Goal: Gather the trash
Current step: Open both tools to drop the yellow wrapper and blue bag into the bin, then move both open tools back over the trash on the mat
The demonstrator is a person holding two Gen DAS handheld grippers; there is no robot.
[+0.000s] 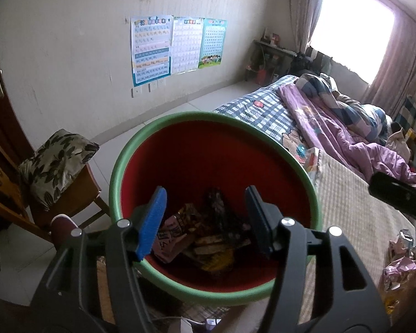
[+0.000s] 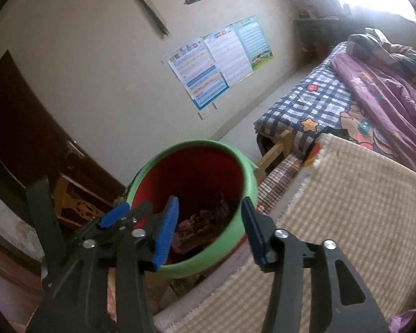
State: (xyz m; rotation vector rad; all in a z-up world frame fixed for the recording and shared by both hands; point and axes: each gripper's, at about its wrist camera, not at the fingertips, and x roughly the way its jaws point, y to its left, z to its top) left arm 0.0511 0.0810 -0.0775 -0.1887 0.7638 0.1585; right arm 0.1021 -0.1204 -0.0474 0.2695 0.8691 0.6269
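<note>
Left wrist view: the left gripper (image 1: 205, 222) hangs over the mouth of the trash bin (image 1: 119, 166), a round pail with a green rim and red inner wall, its jaws spread with nothing between the blue pads. At the bin's bottom, seen through the gap between the fingers, lies a heap of wrappers (image 1: 197, 236), pinkish and dark printed packets piled on one another. At 9 o'clock of the bin stands a wooden chair (image 1: 77, 194) carrying a leaf-patterned cushion (image 1: 55, 163). At 3 o'clock of the bin lies a beige woven mat (image 1: 355, 216) spread on the bed (image 1: 263, 108), with a purple quilt (image 1: 346, 136) bunched beyond it toward 1 o'clock. More crumpled wrappers, loose trash (image 1: 399, 260), lie on the mat near the frame's 4 o'clock edge. Three posters (image 1: 177, 47) hang on the wall at 12 o'clock. Right wrist view: the right gripper (image 2: 208, 227) is held at the bin's (image 2: 235, 238) near rim, its jaws likewise spread and empty, the right-hand finger over the mat's (image 2: 346, 222) edge. The left gripper's (image 2: 124, 216) fingers enter at 9 o'clock, over the bin's left rim. A dark door (image 2: 22, 127) fills the 9 o'clock side.
</note>
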